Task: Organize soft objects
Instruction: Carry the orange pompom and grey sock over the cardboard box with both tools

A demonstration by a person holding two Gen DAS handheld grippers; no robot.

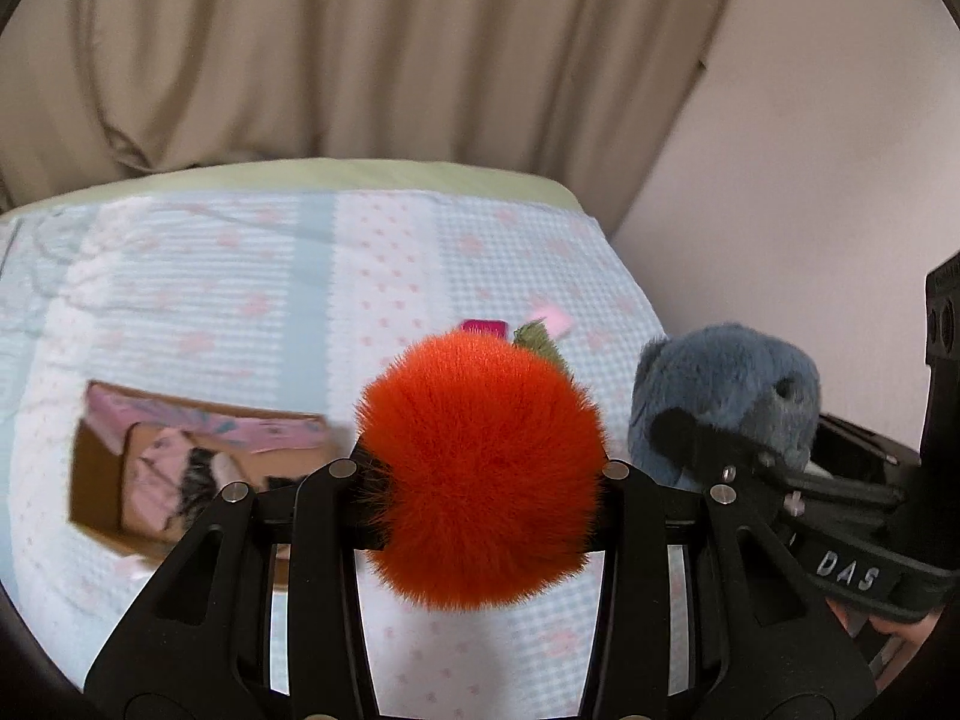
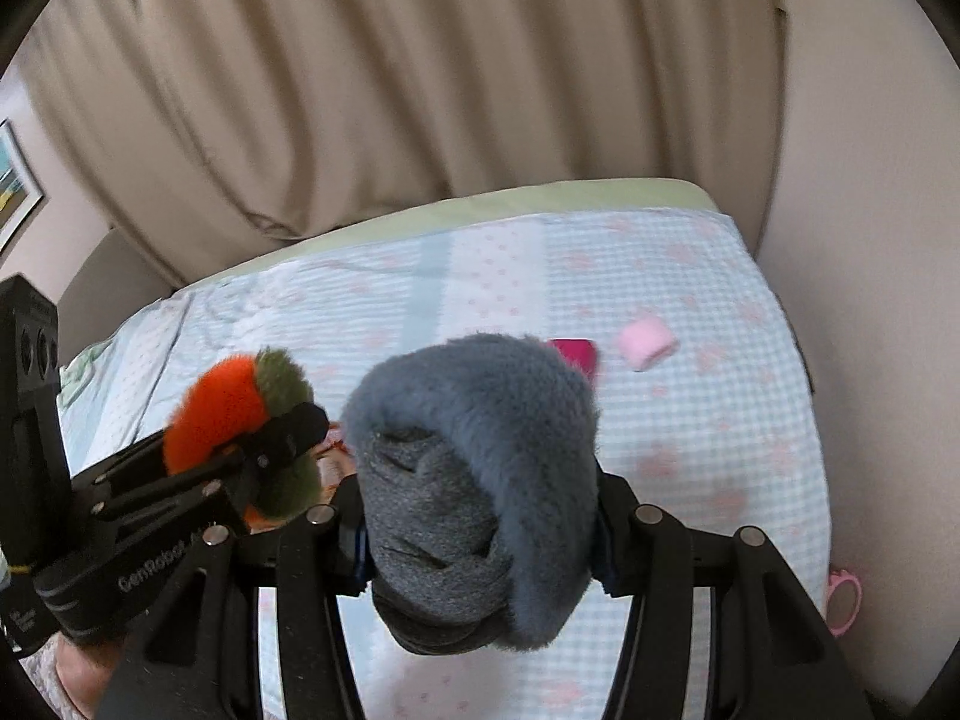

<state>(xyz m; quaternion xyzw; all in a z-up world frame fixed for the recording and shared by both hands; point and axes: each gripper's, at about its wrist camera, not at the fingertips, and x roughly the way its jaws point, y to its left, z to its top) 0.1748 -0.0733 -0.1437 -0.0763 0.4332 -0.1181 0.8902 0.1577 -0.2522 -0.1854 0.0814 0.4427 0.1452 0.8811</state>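
Observation:
My left gripper (image 1: 480,480) is shut on a fluffy orange pompom with a green tuft (image 1: 480,468), held above the bed; it also shows in the right wrist view (image 2: 240,414). My right gripper (image 2: 480,516) is shut on a blue-grey furry plush item (image 2: 474,480) with a grey knit inside, beside the left one; it also shows in the left wrist view (image 1: 726,396). An open cardboard box (image 1: 198,468) with pink fabric inside lies on the bed, low left of the pompom.
The bed (image 2: 690,420) has a light blue and pink checked cover. A pink soft roll (image 2: 647,343) and a magenta item (image 2: 576,355) lie on it further back. Beige curtain (image 2: 420,90) behind; wall to the right. A pink object (image 2: 843,600) sits beside the bed's right edge.

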